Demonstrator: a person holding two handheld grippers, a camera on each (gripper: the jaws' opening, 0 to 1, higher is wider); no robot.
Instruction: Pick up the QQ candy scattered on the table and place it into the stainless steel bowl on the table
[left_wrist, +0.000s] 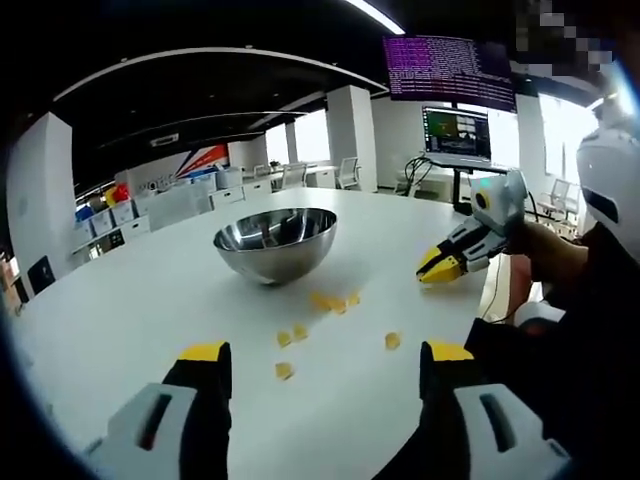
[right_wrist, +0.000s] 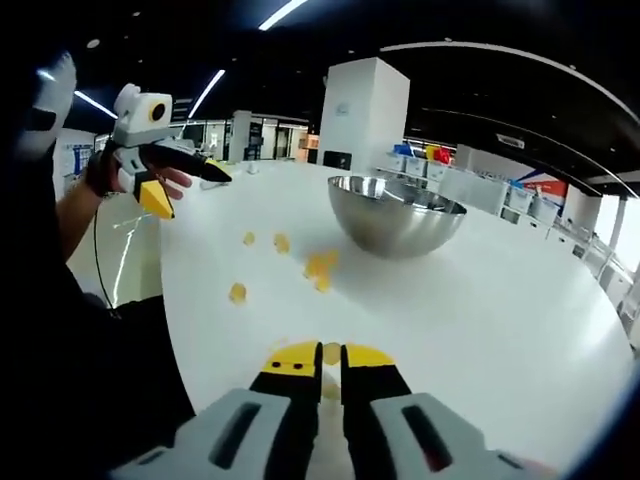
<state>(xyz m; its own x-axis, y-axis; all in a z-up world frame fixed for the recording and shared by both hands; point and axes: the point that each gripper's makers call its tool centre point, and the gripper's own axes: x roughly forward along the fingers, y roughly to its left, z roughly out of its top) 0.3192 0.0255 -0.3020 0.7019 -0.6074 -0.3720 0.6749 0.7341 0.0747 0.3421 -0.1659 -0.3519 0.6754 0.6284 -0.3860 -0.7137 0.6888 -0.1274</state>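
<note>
The QQ candy (left_wrist: 338, 302) lay scattered on the white table (left_wrist: 120, 320), a small cluster just in front of the stainless steel bowl (left_wrist: 275, 242) and loose pieces nearer me. In the right gripper view, my right gripper (right_wrist: 327, 362) had its jaws nearly pressed together, with one yellow piece (right_wrist: 331, 353) showing in the narrow slit at the tips; I could not tell whether it was truly pinched or just lying beyond them. My left gripper (left_wrist: 316, 352) was spread wide, holding nothing, above the loose pieces. I judged the risk to be a weak grip: a small, springy sweet could squirt out during the lift, or roll off the table edge.
</note>
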